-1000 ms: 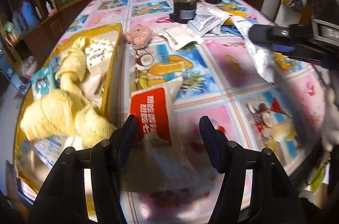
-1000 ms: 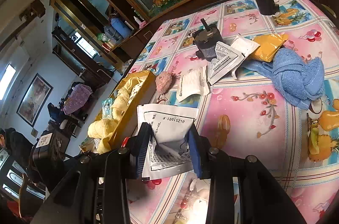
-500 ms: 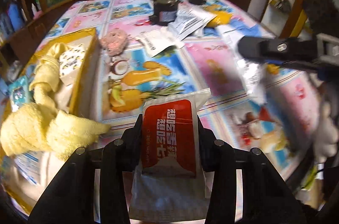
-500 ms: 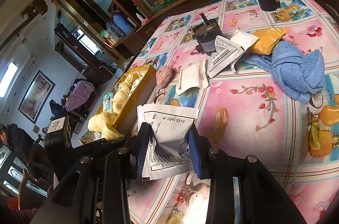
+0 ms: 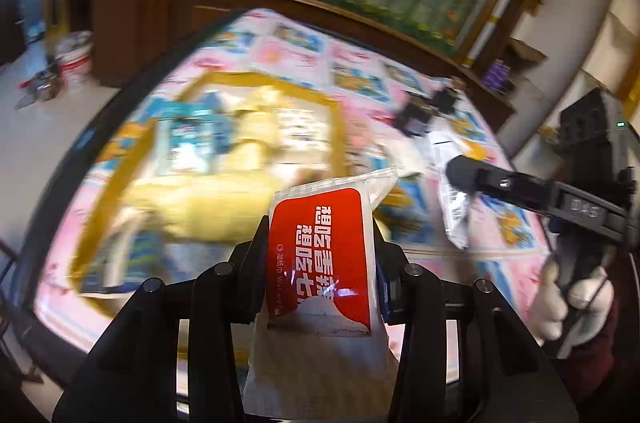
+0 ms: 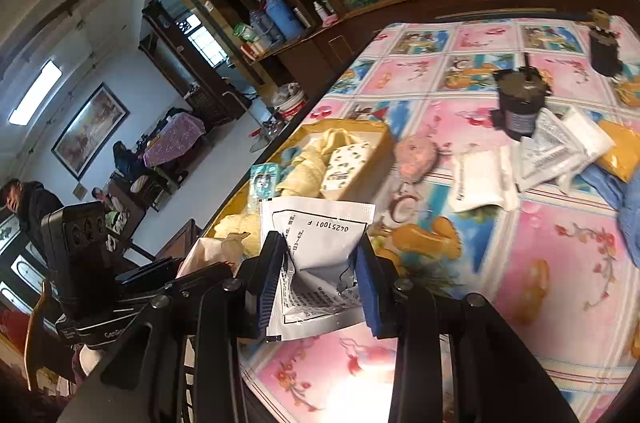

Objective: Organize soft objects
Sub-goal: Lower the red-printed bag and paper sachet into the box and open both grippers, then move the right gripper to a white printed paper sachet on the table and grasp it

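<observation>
**A:** Status on both tongs?

**B:** My left gripper (image 5: 320, 255) has just clamped down on the red wet-wipe packet (image 5: 320, 251); pads pressing both long edges, packet clear of the table. My right gripper (image 6: 320, 279) is clenched on the white sachet (image 6: 316, 255), printed side toward the camera, crumpled between the pads.

**A:** Where's the target?

**B:** Yellow tray (image 6: 384, 139) is the landmark. From the right wrist view it sits ahead and slightly left of the sachet, with the sachet's top edge overlapping the tray's near corner in the picture. From the left wrist view the tray (image 5: 120, 191) is ahead and left of the red packet, blurred, so I can't tell how far.

**A:** Which hand goes first?

**B:** My judgement: left. It's on the tray side; the right one shows at the right edge of the left view, further from the tray. The tray's long axis runs away from me, and the red packet's long axis is roughly in line with it, so little wrist roll needed.

**A:** Room in the tray?

**B:** Tight. Yellow towel (image 6: 308, 159) and a patterned tissue pack (image 6: 346, 165) already in it. 2 packets will likely go on top.
</observation>
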{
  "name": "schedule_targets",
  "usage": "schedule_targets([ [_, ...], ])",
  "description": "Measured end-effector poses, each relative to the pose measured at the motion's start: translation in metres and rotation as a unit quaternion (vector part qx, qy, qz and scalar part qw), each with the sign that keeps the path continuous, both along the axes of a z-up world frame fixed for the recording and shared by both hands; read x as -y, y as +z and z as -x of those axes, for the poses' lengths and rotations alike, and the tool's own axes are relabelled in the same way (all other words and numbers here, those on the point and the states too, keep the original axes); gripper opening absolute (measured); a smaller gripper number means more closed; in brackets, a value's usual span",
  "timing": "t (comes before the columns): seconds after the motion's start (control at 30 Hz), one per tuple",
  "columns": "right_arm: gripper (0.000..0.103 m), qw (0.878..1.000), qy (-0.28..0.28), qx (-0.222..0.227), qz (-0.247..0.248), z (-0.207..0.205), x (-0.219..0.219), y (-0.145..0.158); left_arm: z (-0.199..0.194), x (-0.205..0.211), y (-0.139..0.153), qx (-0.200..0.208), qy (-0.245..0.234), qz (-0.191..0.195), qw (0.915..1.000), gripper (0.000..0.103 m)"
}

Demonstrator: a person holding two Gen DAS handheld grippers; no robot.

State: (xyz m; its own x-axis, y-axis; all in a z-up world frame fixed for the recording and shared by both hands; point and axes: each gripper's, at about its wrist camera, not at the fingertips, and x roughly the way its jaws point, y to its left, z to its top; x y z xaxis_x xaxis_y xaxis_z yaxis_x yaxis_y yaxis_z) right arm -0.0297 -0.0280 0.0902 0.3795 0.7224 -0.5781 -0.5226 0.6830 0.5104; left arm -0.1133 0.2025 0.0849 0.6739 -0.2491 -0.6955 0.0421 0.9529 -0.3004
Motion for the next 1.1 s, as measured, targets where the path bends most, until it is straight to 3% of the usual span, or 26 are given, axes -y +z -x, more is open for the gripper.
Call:
schedule_targets([
  [0.1, 0.035, 1.000, 0.028, -0.005, 0.005, -0.011, -0.041, 0.000, -0.005, -0.013, -0.012, -0.019, 0.020, -0.004, 0.9996, 0.044],
  [0.27, 0.035, 0.998, 0.050, -0.020, 0.037, -0.036, -0.100, -0.012, -0.007, -0.007, -0.027, -0.032, 0.033, -0.062, 0.9970, 0.055],
  [0.43, 0.038, 0.994, 0.042, -0.044, 0.089, -0.057, -0.131, -0.034, -0.005, -0.012, -0.031, -0.028, 0.030, -0.048, 0.9980, 0.061],
  [0.6, 0.038, 0.988, 0.016, -0.047, 0.144, -0.059, -0.134, -0.050, -0.011, -0.024, -0.029, -0.029, 0.042, -0.010, 0.9987, 0.061],
  [0.77, 0.039, 0.995, 0.007, -0.033, 0.096, -0.054, -0.115, -0.027, -0.014, -0.032, -0.011, 0.019, 0.070, 0.016, 0.9973, 0.061],
  [0.83, 0.039, 0.997, -0.003, -0.010, 0.075, -0.047, -0.100, -0.011, -0.013, -0.031, 0.001, 0.038, 0.071, 0.012, 0.9967, 0.061],
  [0.93, 0.040, 0.998, -0.018, 0.022, 0.060, -0.035, -0.080, 0.009, -0.003, -0.018, 0.026, 0.084, 0.079, -0.039, 0.9925, 0.061],
  [1.0, 0.041, 0.998, -0.028, 0.032, 0.054, -0.027, -0.065, 0.018, 0.002, -0.008, 0.042, 0.106, 0.076, -0.066, 0.9893, 0.077],
  [1.03, 0.041, 0.998, -0.031, 0.033, 0.050, -0.026, -0.061, 0.021, 0.005, -0.002, 0.050, 0.122, 0.051, -0.055, 0.9897, 0.093],
  [1.07, 0.041, 0.998, -0.035, 0.033, 0.047, -0.023, -0.055, 0.022, 0.009, 0.001, 0.053, 0.139, 0.019, -0.021, 0.9898, 0.102],
  [1.1, 0.041, 0.998, -0.039, 0.034, 0.042, -0.020, -0.048, 0.023, 0.013, 0.001, 0.051, 0.155, -0.019, 0.032, 0.9872, 0.102],
])
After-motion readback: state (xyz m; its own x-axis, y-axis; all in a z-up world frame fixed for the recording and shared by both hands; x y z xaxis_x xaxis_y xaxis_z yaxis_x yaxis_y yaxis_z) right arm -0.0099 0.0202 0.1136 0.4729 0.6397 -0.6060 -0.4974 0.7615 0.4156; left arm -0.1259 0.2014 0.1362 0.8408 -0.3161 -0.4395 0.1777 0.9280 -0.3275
